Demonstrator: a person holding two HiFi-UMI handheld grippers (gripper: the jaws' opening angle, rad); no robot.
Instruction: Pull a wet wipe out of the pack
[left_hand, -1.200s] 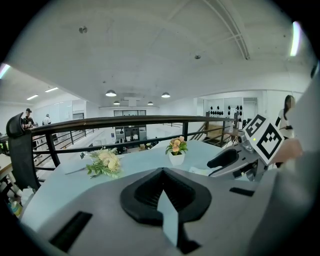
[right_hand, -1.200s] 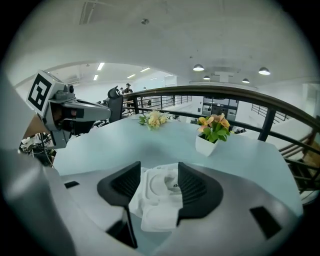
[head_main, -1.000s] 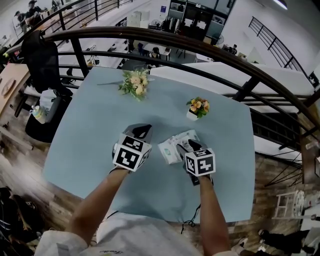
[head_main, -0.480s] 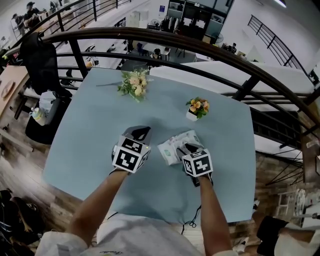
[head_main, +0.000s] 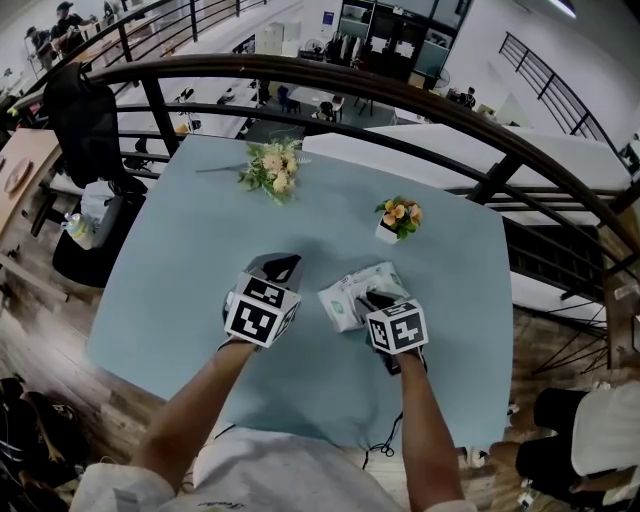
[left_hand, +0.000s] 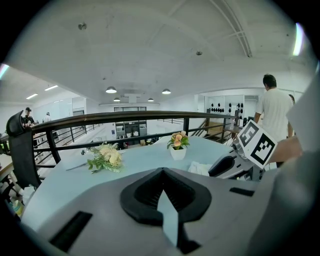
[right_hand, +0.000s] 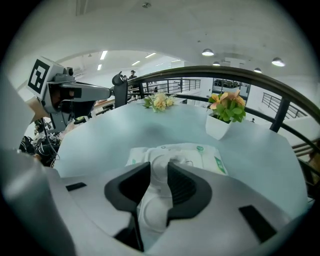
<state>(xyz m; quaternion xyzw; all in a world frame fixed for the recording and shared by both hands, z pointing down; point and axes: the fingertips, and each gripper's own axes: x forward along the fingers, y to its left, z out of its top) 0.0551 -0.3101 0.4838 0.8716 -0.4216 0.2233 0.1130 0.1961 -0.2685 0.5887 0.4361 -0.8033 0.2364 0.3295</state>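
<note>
A white wet-wipe pack (head_main: 345, 292) with green print lies on the pale blue table (head_main: 180, 260), its flap open. My right gripper (head_main: 372, 297) points down onto it. In the right gripper view the pack (right_hand: 200, 152) lies just ahead, and a white tuft of wipe (right_hand: 159, 172) fills the gap between the closing jaws of my right gripper (right_hand: 159, 167), touching both pads. My left gripper (head_main: 282, 266) hovers left of the pack, apart from it. It is shut and holds nothing (left_hand: 162, 172). From the left gripper view the pack (left_hand: 200, 168) peeks out behind the right gripper (left_hand: 225, 165).
A small white pot of orange flowers (head_main: 397, 218) stands beyond the pack. A loose bouquet (head_main: 272, 165) lies at the table's far side. A dark curved railing (head_main: 400, 95) runs behind the table. A black chair (head_main: 85, 120) stands at the left.
My right gripper has sunk a little onto the pack. The left gripper has stayed where it was.
</note>
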